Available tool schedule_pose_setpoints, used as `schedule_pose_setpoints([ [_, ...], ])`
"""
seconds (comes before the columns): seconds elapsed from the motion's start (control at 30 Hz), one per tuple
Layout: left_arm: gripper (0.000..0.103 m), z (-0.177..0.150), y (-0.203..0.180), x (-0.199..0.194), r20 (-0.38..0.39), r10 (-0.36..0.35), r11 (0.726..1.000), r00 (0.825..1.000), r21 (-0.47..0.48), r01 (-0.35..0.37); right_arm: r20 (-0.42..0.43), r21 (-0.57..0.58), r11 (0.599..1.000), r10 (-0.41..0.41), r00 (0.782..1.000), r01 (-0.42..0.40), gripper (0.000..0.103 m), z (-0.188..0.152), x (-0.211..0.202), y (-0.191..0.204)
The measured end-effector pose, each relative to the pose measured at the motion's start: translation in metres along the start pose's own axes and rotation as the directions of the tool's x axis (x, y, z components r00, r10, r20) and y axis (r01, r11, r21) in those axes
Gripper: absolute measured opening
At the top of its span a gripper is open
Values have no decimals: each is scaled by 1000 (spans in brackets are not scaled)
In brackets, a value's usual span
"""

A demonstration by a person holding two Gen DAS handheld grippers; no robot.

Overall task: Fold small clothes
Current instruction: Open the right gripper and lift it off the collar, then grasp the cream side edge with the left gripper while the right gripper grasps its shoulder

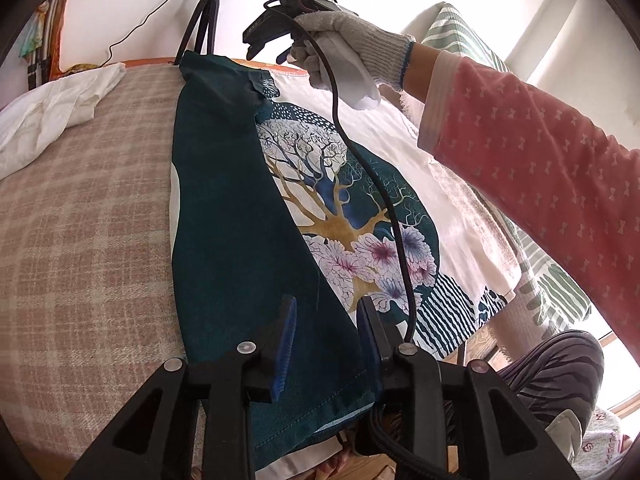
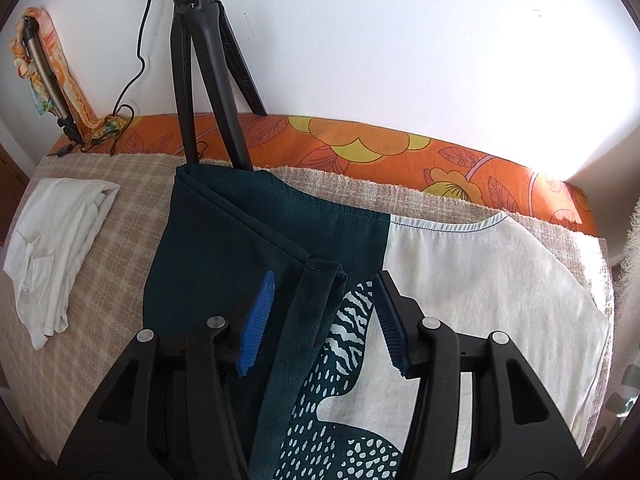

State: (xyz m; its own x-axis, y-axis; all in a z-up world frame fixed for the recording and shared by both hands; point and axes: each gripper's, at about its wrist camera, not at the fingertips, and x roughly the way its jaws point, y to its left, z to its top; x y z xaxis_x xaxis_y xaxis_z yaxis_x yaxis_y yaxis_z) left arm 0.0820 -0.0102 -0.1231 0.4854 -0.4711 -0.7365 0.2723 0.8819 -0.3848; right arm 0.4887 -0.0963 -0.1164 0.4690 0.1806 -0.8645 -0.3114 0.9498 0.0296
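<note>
A dark teal and white garment [image 1: 240, 208] with a printed tree and flowers lies flat on the checked blanket [image 1: 80, 240]; its teal side is folded over the print. My left gripper [image 1: 328, 320] is open, its fingers astride the garment's near teal edge. My right gripper [image 2: 324, 300] is open over the folded teal edge [image 2: 320, 280] at the garment's far end; it also shows in the left wrist view [image 1: 268, 52], held by a gloved hand above the garment. Neither grips cloth.
A folded white garment [image 2: 56, 240] lies on the blanket at the left. A black tripod [image 2: 208, 72] stands at the far edge by an orange flowered cloth [image 2: 360, 148]. A black cable [image 1: 372, 184] hangs across the garment. A striped green cloth [image 1: 552, 280] lies right.
</note>
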Motion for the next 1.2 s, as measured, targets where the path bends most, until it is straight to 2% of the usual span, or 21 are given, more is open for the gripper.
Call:
schedule_pose_setpoints([
  [0.13,35,-6,-4,-12,10,28,999,1000,25,-28,50,29,999,39,998,-40,53,-6,-35,-13],
  [0.3,38,-13,-11,-25,23,69,996,997,62,-70,112,47,994,92,989,-98,53,-28,-92,-32],
  [0.5,39,-19,-24,-36,49,115,986,992,118,-121,177,66,992,95,980,-108,53,-67,-161,-74],
  [0.67,45,-21,-42,-41,82,123,975,989,175,-136,224,102,988,87,971,-112,53,-107,-211,-116],
  [0.8,48,-21,-66,-40,103,82,967,991,233,-104,243,122,988,63,968,-95,53,-148,-240,-140],
  [0.9,51,-22,-92,-33,108,45,949,993,306,-76,247,154,983,60,967,-100,54,-178,-255,-163],
  [1.07,53,-25,-135,-13,64,-52,927,997,375,24,241,201,974,50,969,-100,55,-223,-272,-199],
  [1.2,54,-28,-168,10,21,-101,903,995,422,83,237,233,969,32,971,-88,59,-250,-281,-228],
])
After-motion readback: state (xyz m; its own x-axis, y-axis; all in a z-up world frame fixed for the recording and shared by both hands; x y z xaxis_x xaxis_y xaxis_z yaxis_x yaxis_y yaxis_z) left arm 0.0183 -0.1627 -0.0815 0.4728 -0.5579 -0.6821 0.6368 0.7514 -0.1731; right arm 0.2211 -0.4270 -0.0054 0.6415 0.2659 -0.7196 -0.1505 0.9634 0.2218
